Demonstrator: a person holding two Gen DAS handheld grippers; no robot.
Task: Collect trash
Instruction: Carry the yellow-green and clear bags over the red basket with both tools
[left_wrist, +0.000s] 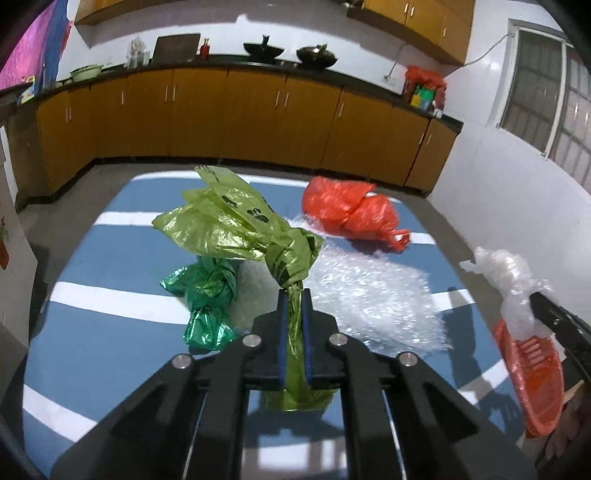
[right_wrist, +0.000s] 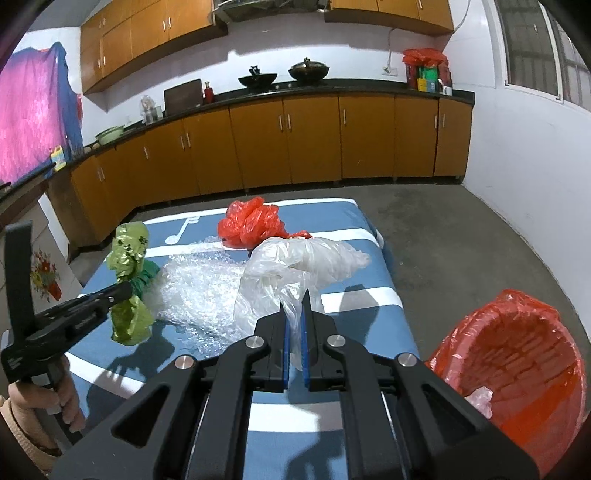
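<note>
Inspection is showing five pieces of plastic litter in total. These are counting as one light-green bag (left_wrist: 236, 218), one dark-green bag (left_wrist: 207, 295) near and left of it, one red bag (left_wrist: 351, 210) at the far right, one clear bag (right_wrist: 295, 266), and one sheet of bubble wrap (left_wrist: 373, 295) lying in the middle. One red bin (right_wrist: 517, 369) is standing at the near right. Two grippers are working: the left gripper (left_wrist: 294, 295) and the right gripper (right_wrist: 294, 306).
</note>
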